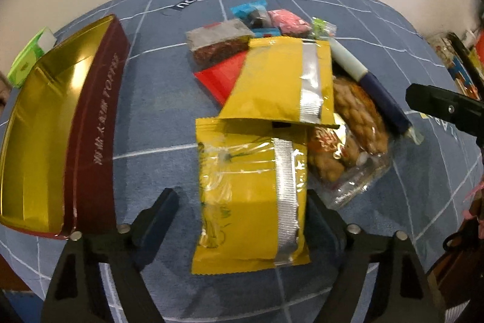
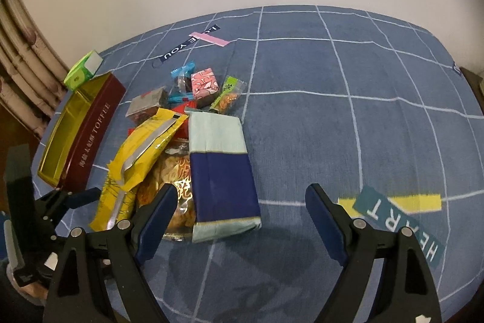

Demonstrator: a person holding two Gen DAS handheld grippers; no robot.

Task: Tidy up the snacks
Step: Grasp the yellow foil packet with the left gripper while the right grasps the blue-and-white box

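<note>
Near yellow packet [image 1: 251, 196] lay flat on the blue checked cloth [image 1: 157, 123], between left tongs [image 1: 242, 211], jaws wide, right pad at its edge. Judged light, crinkly, slippery foil; grip across the width. Right tongs [image 2: 242, 208] wide, empty. Toffee tin [image 1: 60, 126] beside.

Blue grid-patterned bedspread [image 2: 302, 117] carrying an open maroon toffee box [image 2: 90, 138], green carton [image 2: 83, 70], two yellow packets [image 1: 251, 196], navy-and-mint pack [image 2: 220, 168] and small wrapped sweets [image 2: 205, 84].
</note>
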